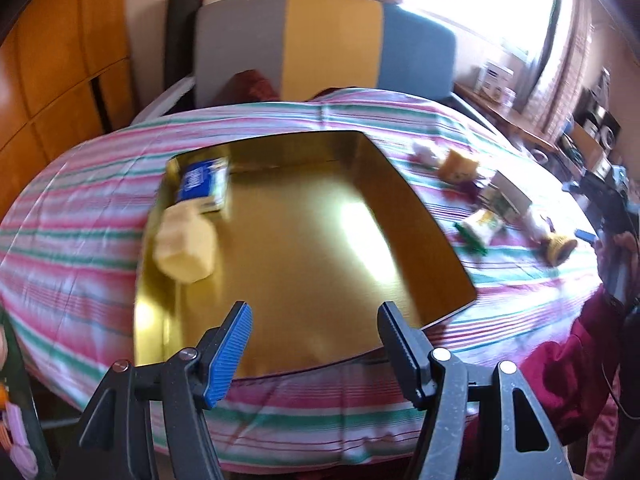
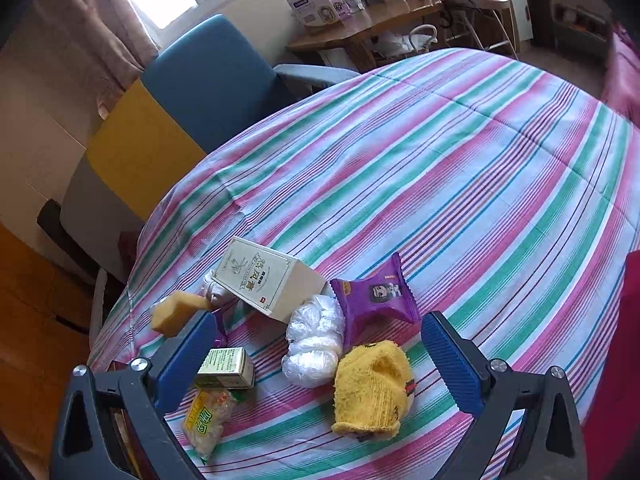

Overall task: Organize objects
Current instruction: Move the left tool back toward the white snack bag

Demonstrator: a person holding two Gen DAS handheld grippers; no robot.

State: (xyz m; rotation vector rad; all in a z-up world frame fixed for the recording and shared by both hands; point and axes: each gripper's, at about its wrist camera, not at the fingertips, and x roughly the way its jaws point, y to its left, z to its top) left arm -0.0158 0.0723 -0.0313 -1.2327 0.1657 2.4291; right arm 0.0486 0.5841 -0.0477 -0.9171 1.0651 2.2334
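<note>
Left wrist view: our left hand-held gripper (image 1: 316, 344) hangs spread and empty over the near edge of the gold tray (image 1: 420, 216), which lies on the striped cloth (image 1: 80, 216) of the surface. At the tray's far-left corner we see a blue box (image 1: 204, 188) and a pale yellow block (image 1: 186, 250), both blurred.

Right wrist view: our right hand-held gripper (image 2: 320, 364) stands spread wide, pinching nothing, above a yellow sock (image 2: 370, 388), a white bundle (image 2: 312, 340), a purple packet (image 2: 374, 300), a cream box (image 2: 264, 276), a green box (image 2: 226, 368) and a snack bag (image 2: 208, 416).
</note>
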